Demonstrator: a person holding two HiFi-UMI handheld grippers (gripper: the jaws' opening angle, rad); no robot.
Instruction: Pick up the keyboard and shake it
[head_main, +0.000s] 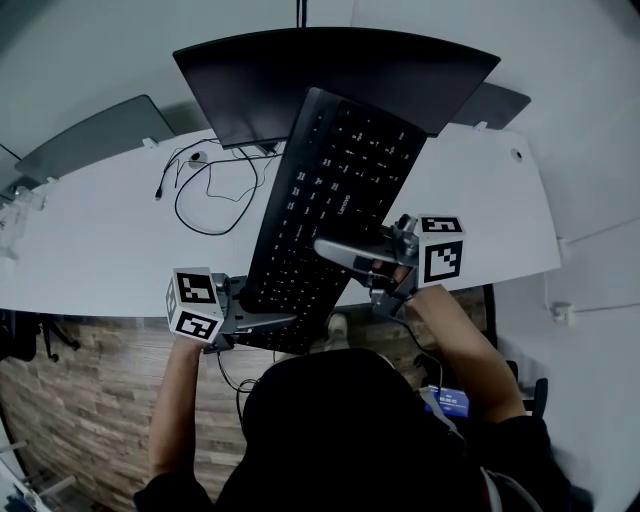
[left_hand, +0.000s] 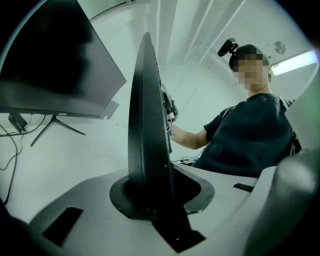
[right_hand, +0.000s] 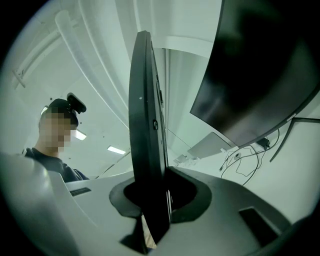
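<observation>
1. Pickup looks done: the keyboard (head_main: 335, 200) is off the desk (head_main: 100, 250), tilted, its far end up in front of the monitor (head_main: 330, 75) and its near end past the desk edge.
2. Left claw (head_main: 275, 322) is clamped on the keyboard's near end, with the board edge-on between its jaws.
3. Right claw (head_main: 335, 250) is clamped on the right long edge in the same way.
4. Two-point hold looks firm.
5. Left to do: the shake. These stills can't show whether it has started.

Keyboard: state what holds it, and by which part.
Both grip the keyboard: the left tongs clamp its near end, the right tongs its right-hand long edge.
</observation>
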